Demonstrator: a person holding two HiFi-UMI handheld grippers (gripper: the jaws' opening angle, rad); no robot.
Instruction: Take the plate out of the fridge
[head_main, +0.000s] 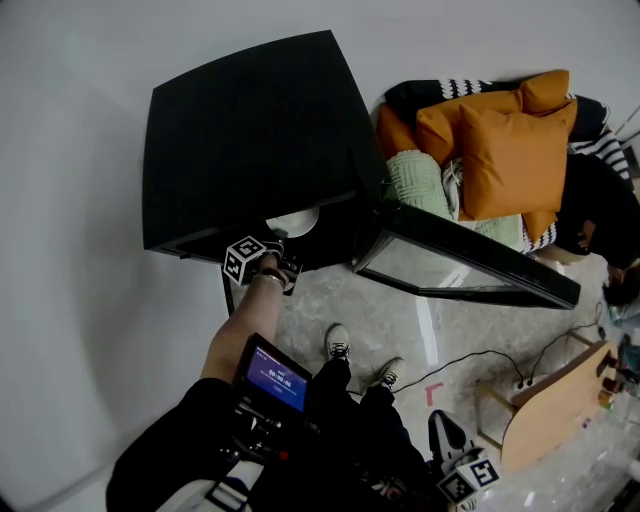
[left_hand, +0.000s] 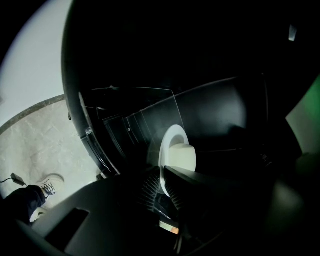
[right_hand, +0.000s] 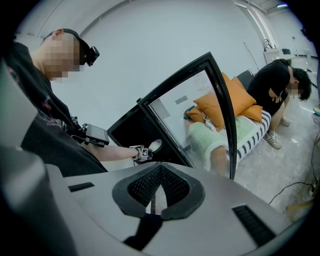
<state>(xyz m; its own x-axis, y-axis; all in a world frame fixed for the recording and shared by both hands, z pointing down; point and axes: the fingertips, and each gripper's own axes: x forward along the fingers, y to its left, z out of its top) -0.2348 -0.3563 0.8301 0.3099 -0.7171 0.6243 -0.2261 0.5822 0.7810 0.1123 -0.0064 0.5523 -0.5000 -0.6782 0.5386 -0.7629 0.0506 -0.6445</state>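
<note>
A black fridge (head_main: 250, 130) stands on the floor with its glass door (head_main: 470, 265) swung open to the right. At its opening the white plate (head_main: 297, 222) shows, and my left gripper (head_main: 275, 265) reaches in to it. In the left gripper view the plate (left_hand: 170, 145) stands edge-on with a pale round thing (left_hand: 184, 156) on it. The left gripper (left_hand: 162, 186) is shut on the plate's near rim. My right gripper (head_main: 470, 482) hangs low at my right side, away from the fridge. In its own view the right gripper (right_hand: 159, 172) is shut with nothing held, and the plate (right_hand: 155, 145) shows far off.
Orange cushions (head_main: 510, 140) and a green blanket (head_main: 415, 180) lie behind the open door. A person in black (head_main: 600, 220) sits at the right. A wooden board (head_main: 550, 410) and a cable (head_main: 480, 360) lie on the floor. My shoes (head_main: 338, 342) stand before the fridge.
</note>
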